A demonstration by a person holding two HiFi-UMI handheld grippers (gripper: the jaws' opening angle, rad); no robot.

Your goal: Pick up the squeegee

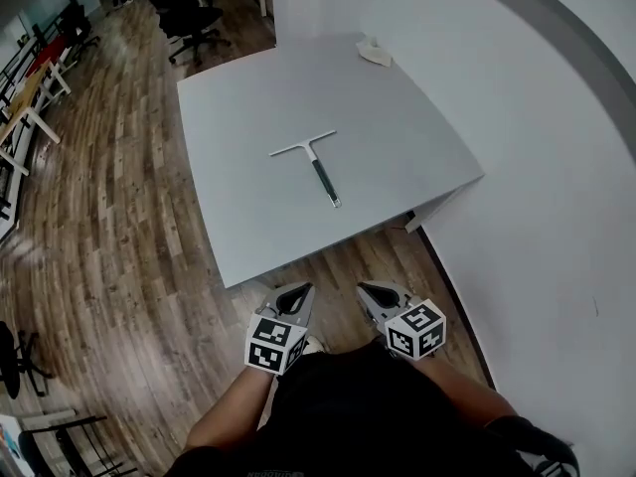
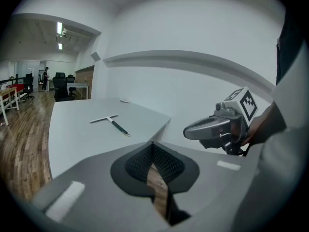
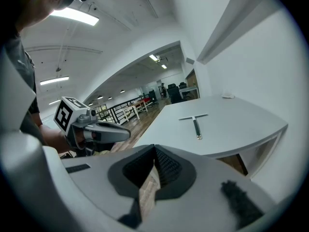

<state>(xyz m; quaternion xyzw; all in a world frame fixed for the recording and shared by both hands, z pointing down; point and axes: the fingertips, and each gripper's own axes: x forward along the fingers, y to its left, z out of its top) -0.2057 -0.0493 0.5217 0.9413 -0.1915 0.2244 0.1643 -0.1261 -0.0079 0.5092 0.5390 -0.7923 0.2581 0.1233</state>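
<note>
The squeegee lies flat near the middle of the pale grey table. Its thin blade bar is at the far end and its dark handle points back toward me. It shows in the left gripper view and the right gripper view too. Both grippers hang side by side over the wooden floor, short of the table's near edge and well apart from the squeegee. My left gripper is shut with nothing in it, its jaws meeting at the tip. My right gripper is shut and empty as well.
A crumpled white cloth sits at the table's far right corner. A white wall runs along the right, close to the table's side. A black office chair stands beyond the table, and more desks line the far left.
</note>
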